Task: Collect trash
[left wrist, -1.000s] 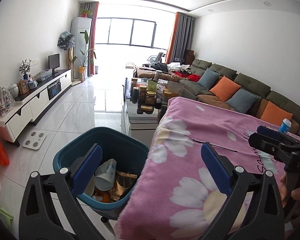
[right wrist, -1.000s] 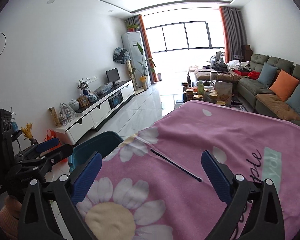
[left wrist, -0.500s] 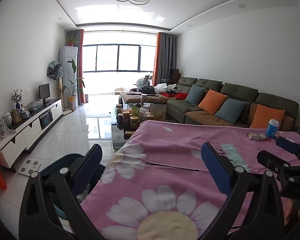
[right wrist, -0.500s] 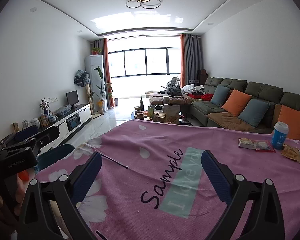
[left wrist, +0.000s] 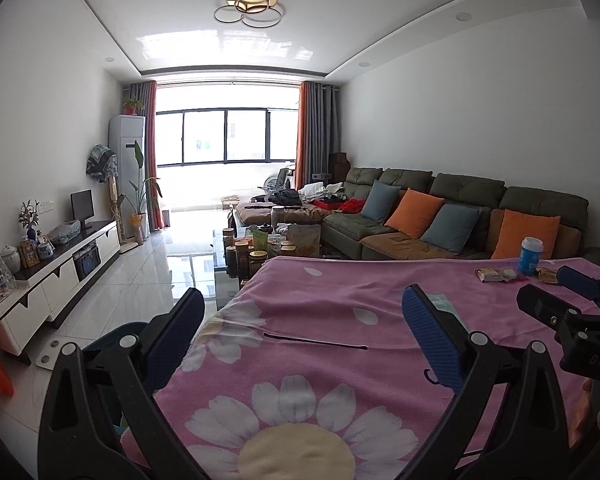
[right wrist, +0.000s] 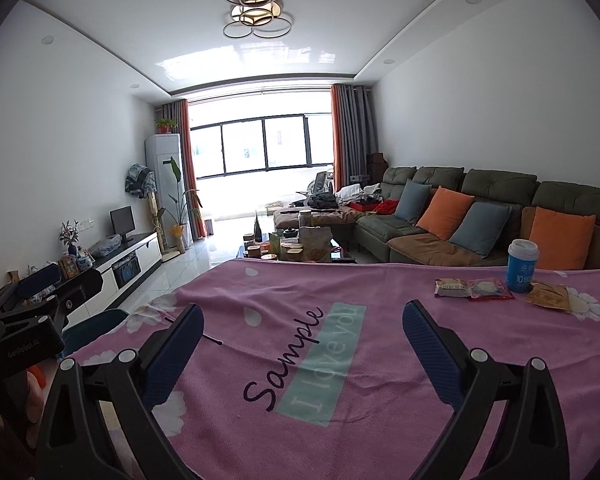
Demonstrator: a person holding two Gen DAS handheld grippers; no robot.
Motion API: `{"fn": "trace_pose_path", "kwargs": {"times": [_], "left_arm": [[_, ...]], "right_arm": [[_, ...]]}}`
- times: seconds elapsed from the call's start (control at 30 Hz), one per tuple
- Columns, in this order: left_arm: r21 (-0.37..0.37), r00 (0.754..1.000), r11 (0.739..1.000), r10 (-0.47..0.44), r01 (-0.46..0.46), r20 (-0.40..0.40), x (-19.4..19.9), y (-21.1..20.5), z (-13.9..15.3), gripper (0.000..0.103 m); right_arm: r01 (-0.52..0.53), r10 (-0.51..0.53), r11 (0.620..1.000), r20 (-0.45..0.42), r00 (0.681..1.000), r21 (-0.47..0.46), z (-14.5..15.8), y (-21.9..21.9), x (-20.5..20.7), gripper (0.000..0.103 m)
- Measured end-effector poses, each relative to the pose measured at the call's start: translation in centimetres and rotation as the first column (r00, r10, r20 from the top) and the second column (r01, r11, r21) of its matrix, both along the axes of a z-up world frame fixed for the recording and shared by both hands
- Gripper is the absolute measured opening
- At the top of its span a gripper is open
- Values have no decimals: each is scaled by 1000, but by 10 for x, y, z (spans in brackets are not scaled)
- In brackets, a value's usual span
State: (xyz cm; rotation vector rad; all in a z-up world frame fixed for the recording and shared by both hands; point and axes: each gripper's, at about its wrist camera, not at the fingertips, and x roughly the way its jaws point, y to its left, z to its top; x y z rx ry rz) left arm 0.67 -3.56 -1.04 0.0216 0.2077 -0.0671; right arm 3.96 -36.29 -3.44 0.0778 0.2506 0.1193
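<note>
Lying well beyond the right gripper (right wrist: 302,334) (both grippers spread apart, empty): wrappers (right wrist: 474,289), blue cup (right wrist: 522,266).

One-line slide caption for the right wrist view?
Open right tongs over pink cloth; cup and wrappers lie far right.

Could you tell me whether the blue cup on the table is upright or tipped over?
Upright: the blue cup stands on its base, white lid on top.

So the table's blanket (right wrist: 340,400) has the cup (right wrist: 522,266) at its far right, with three snack wrappers (right wrist: 474,289) lying just in front of it. Trash bin (right wrist: 94,326) sits on the floor off the table's left edge. Sofa (right wrist: 480,208) runs behind, coffee table (right wrist: 296,246) beyond the far edge.
</note>
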Motion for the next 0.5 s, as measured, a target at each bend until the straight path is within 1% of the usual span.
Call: {"fn": "trace_pose_path", "kwargs": {"times": [0.5], "left_arm": [[2,1000,1000,-5,5,12,-5,-5,-1,97]], "right_arm": [[23,-23,1000,5,1000,8,3,-7,-4,96]]}}
